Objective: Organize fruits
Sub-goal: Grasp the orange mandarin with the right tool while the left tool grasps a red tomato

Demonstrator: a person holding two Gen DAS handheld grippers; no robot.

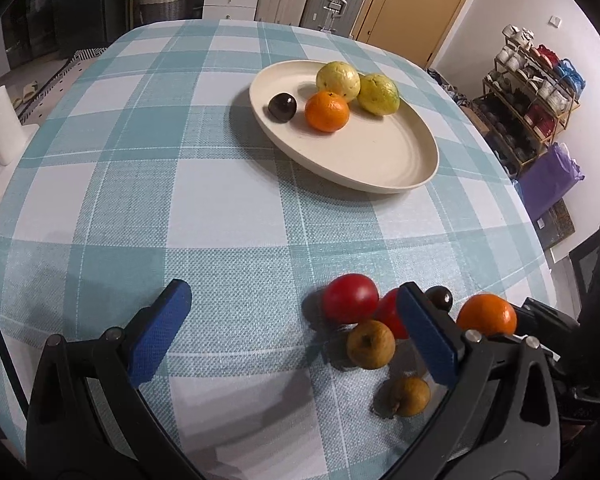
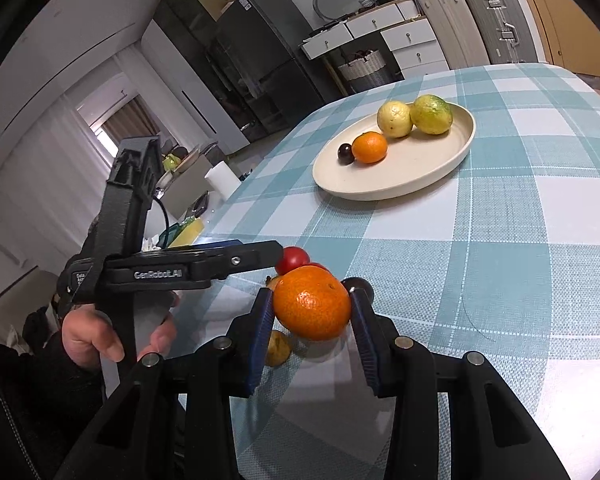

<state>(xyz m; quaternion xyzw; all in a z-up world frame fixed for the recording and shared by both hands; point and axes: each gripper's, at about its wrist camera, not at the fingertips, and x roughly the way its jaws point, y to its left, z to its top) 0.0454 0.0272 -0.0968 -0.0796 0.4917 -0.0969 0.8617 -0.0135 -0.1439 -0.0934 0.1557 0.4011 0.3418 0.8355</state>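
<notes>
A cream oval plate (image 1: pixel 380 168) (image 2: pixel 420 176) on the checked tablecloth holds two yellow-green guavas (image 1: pixel 338 80), an orange (image 1: pixel 326 111) and a dark plum (image 1: pixel 283 107). My right gripper (image 2: pixel 312 308) is shut on a second orange (image 2: pixel 312 307) (image 1: pixel 487 314), just above the table. Beside it lie two red tomatoes (image 1: pixel 350 298), a dark plum (image 1: pixel 440 297) and two brown fruits (image 1: pixel 371 344). My left gripper (image 1: pixel 296 332) is open and empty, left of this cluster; it also shows in the right wrist view (image 2: pixel 204 266).
A white container (image 1: pixel 0 128) stands off the table's left edge. A shoe rack (image 1: pixel 532 92) and a purple bag (image 1: pixel 548 180) are beyond the right edge. Drawers and suitcases stand behind the far edge.
</notes>
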